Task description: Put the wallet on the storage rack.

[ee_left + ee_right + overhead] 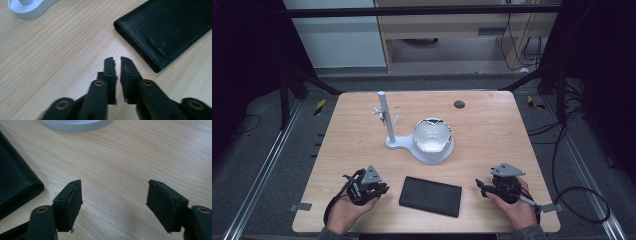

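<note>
A black leather wallet (430, 196) lies flat near the table's front edge, between my two grippers. My left gripper (379, 190) rests on the wood just left of it, jaws nearly together with nothing between them; its own view has the wallet (166, 30) up and to the right of the gripper (117, 60). My right gripper (482, 186) sits to the wallet's right, open and empty. In the right gripper view the gripper (113, 186) spans bare wood and the wallet's corner (15, 185) lies at the left.
A white stand (388, 142) with an upright post and small pegs holds a white bowl-shaped piece (432, 136) at the table's middle. A small dark disc (459, 104) sits in the tabletop at the back. The wooden table (492, 125) has bare room left and right.
</note>
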